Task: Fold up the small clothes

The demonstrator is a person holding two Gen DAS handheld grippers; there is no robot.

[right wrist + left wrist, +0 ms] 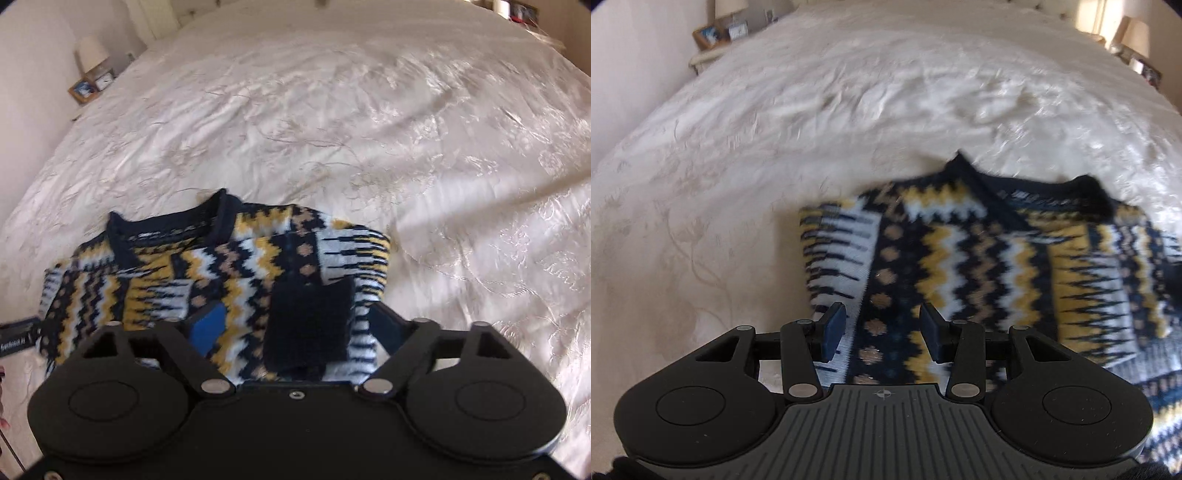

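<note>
The patterned knit sweater [221,273] lies on the white bedspread [369,129], collar [177,225] toward the far side, and both sleeves look folded in across the chest, with one dark cuff [310,325] lying on the body near the hem. So the sleeve folds appear done; what seems left is bringing the hem up toward the collar to halve it, then tidying. The left gripper [882,332] hangs over the lower part of the sweater, near its edge, jaws partly apart with nothing between them, only knit showing below. The right gripper [303,332] hangs on the other side of the sweater, jaws wide, straddling the cuff and the striped sleeve end; the blue pad [207,328] looks clear of the fabric, so I'd call it not gripping yet. The views are blurred, so contact is hard to judge.
</note>
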